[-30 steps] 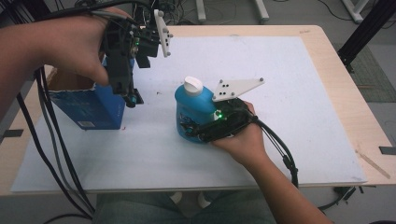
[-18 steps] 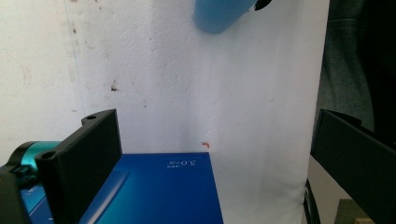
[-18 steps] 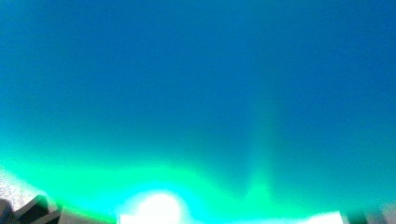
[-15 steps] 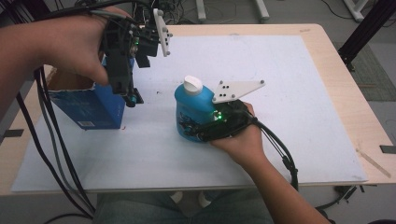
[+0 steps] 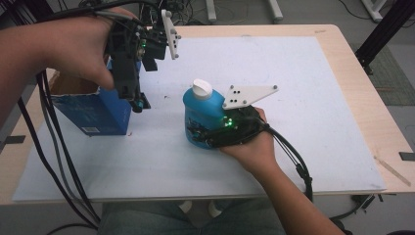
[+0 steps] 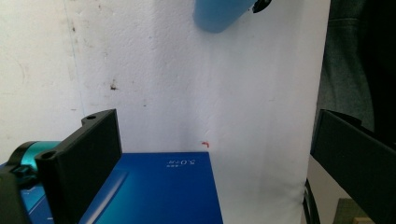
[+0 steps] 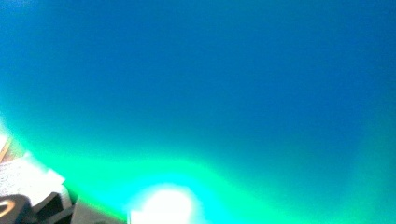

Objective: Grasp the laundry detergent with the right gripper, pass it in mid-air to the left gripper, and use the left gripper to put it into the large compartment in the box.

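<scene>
Bottle (image 5: 201, 115), blue and upright mid-mat, sits between the right gripper (image 5: 205, 134) jaws, which have just been closing onto it, while the left gripper (image 5: 139, 100) hangs open above the box (image 5: 93, 112) at left.

Small white print "5.0" — upside down, on the blue box (image 6: 159, 191), other characters illegible

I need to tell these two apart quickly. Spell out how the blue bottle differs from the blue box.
The blue bottle is rounded with a white cap; the blue box is flat-sided and open at the top. The bottle stands mid-mat with the right gripper around it; the box stands near the mat's left edge, the left gripper above its corner with jaws wide apart. Both are blue and upright on the white mat.
</scene>
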A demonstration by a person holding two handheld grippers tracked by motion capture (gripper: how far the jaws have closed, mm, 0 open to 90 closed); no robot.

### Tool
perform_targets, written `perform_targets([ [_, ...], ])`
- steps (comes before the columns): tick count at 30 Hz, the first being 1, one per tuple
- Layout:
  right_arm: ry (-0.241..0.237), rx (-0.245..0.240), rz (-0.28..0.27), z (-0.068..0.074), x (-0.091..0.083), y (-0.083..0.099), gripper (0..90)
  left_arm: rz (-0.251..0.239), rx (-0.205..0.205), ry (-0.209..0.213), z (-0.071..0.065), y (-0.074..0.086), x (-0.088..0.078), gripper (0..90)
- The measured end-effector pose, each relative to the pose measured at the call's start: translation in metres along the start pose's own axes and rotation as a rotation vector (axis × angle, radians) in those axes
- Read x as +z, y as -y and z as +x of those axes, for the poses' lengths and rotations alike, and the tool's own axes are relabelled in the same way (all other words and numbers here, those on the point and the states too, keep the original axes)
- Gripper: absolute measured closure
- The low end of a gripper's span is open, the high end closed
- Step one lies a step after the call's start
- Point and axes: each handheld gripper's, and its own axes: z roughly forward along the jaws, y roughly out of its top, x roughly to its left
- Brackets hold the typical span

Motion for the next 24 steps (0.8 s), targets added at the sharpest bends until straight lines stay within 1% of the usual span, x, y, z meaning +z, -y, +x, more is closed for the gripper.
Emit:
perform_targets([
  [2, 0.006, -0.004, -0.006, -0.0001, -0.0006, 0.0007, 41.3, -0.002, 0.000, 0.000, 0.0004, -0.0002, 0.0004, 1.8],
  [9, 0.008, -0.021, -0.018, 0.0000, -0.0004, 0.0020, 42.8, 0.006, -0.008, 0.003, 0.0004, -0.0004, 0.0007, 1.8],
  [11, 0.019, -0.040, -0.019, 0.0012, -0.0008, 0.0019, 44.1, 0.006, -0.011, 0.005, 0.0003, -0.0005, 0.0007, 1.8],
  [14, 0.017, -0.045, -0.020, 0.0010, -0.0012, 0.0018, 44.9, 0.001, -0.006, 0.006, 0.0002, -0.0006, -0.0002, 1.8],
  [21, 0.012, -0.040, -0.018, -0.0001, -0.0038, 0.0004, 45.4, -0.014, -0.006, 0.013, -0.0004, 0.0002, -0.0025, 1.8],
  [24, 0.004, -0.042, -0.021, -0.0003, -0.0082, -0.0026, 45.6, -0.021, -0.006, 0.016, -0.0003, -0.0004, -0.0046, 1.8],
])
